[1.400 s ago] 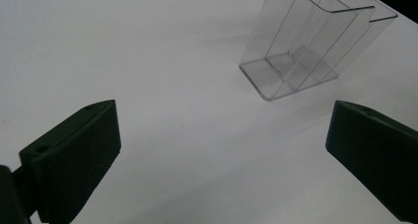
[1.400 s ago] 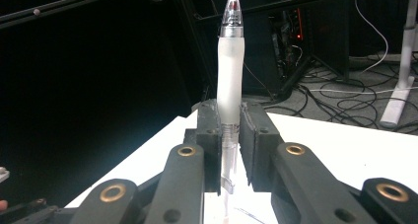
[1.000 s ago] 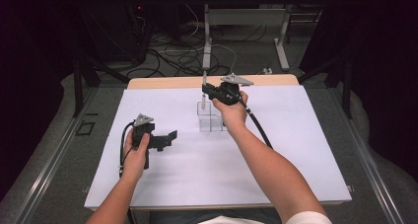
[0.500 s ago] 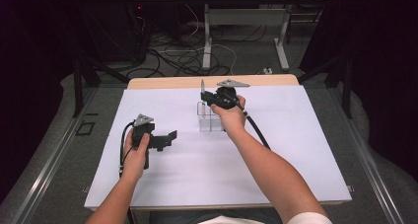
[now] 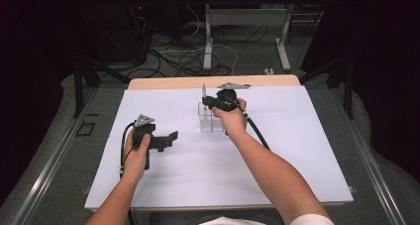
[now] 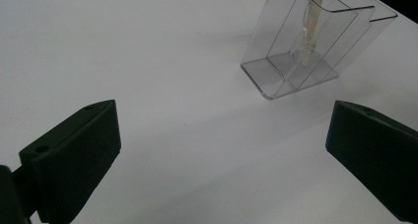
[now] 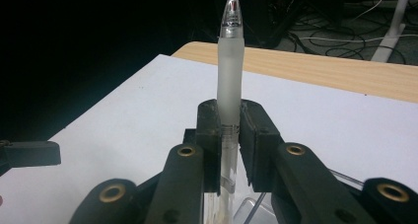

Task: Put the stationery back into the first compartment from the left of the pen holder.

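A frosted pen (image 7: 230, 61) stands upright, and my right gripper (image 7: 230, 135) is shut on its barrel. In the high view the right gripper (image 5: 212, 102) holds the pen (image 5: 203, 91) over a clear plastic holder (image 5: 210, 120) at the back middle of the white sheet. From the left gripper view, the pen's lower end (image 6: 309, 34) reaches down inside one compartment of the clear holder (image 6: 276, 68). My left gripper (image 6: 222, 155) is open with nothing between its jaws. It rests on the sheet to the left of the holder, as the left gripper (image 5: 166, 140) shows from above.
A white sheet (image 5: 198, 185) covers the table, with a wooden edge (image 5: 168, 82) along the back. Cables and table legs (image 5: 208, 36) lie on the dark floor behind. The left gripper's jaw (image 7: 29, 154) shows far left in the right gripper view.
My right gripper has turned and sunk slightly, bringing the pen upright over the holder. The left gripper has stayed still.
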